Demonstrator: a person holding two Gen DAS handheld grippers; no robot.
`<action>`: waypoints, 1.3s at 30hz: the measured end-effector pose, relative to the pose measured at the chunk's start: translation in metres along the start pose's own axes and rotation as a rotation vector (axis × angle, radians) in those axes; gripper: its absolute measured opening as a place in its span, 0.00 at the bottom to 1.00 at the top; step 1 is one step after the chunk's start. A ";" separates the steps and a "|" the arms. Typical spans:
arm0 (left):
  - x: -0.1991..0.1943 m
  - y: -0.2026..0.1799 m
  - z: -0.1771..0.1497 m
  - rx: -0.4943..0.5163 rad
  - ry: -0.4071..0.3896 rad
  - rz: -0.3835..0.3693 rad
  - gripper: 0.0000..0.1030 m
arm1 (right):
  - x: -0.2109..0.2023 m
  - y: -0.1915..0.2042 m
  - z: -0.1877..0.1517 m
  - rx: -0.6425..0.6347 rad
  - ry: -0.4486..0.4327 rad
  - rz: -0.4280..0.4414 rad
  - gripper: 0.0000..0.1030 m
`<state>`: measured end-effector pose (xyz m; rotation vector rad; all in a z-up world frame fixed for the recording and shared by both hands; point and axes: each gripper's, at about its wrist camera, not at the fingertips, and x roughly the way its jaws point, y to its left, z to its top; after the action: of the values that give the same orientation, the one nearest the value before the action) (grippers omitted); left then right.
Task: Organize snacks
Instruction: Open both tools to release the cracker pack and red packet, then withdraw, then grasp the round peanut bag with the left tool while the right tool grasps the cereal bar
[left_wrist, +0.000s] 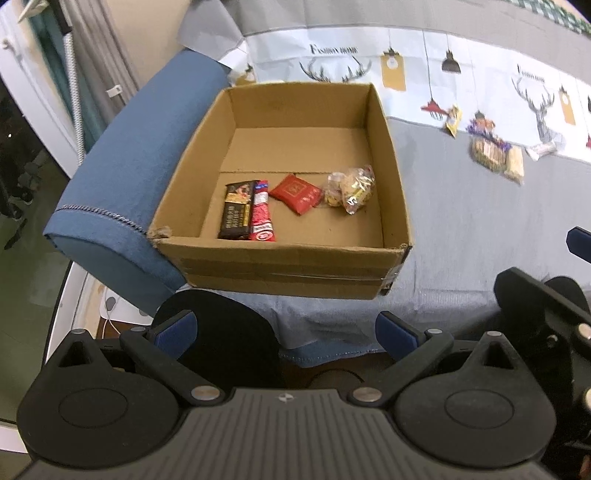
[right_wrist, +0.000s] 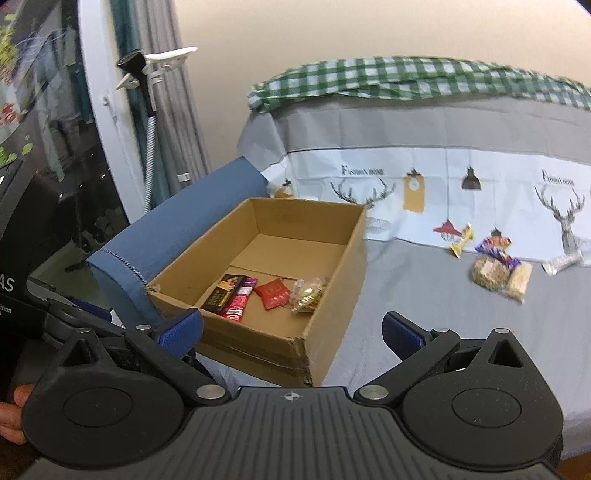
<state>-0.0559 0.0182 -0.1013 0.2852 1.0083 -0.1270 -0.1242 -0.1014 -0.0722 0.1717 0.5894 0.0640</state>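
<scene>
An open cardboard box (left_wrist: 295, 266) (right_wrist: 332, 295) stands on the grey bed cover. In it lie a dark chocolate bar (left_wrist: 236, 210) (right_wrist: 223, 291), a red stick pack (left_wrist: 261, 212) (right_wrist: 240, 301), a red square packet (left_wrist: 295, 192) (right_wrist: 272, 292) and a clear bag of sweets (left_wrist: 351, 188) (right_wrist: 308, 293). Several loose snacks (left_wrist: 491, 147) (right_wrist: 498, 269) lie on the cover to the right, with a yellow packet (left_wrist: 453, 120) (right_wrist: 461, 240). My left gripper (left_wrist: 286, 334) is open and empty, short of the box's near wall. My right gripper (right_wrist: 291, 332) is open and empty over the box's near corner.
A blue sofa arm (left_wrist: 129, 177) (right_wrist: 177, 229) flanks the box on the left. A green checked cloth (right_wrist: 406, 77) lies at the back. A white packet (left_wrist: 541, 149) (right_wrist: 563, 262) lies at far right. Glass door and curtain stand at left.
</scene>
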 end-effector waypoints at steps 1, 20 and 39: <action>0.003 -0.005 0.004 0.013 0.008 0.002 1.00 | 0.001 -0.006 -0.001 0.017 0.002 -0.003 0.99; 0.080 -0.143 0.145 0.170 0.060 -0.045 1.00 | 0.067 -0.246 -0.012 0.382 0.004 -0.393 0.99; 0.186 -0.254 0.250 0.273 0.068 -0.078 1.00 | 0.273 -0.463 -0.004 0.386 0.189 -0.663 0.99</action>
<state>0.1863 -0.2927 -0.1790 0.5018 1.0709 -0.3294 0.1051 -0.5264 -0.3072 0.3389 0.8193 -0.6862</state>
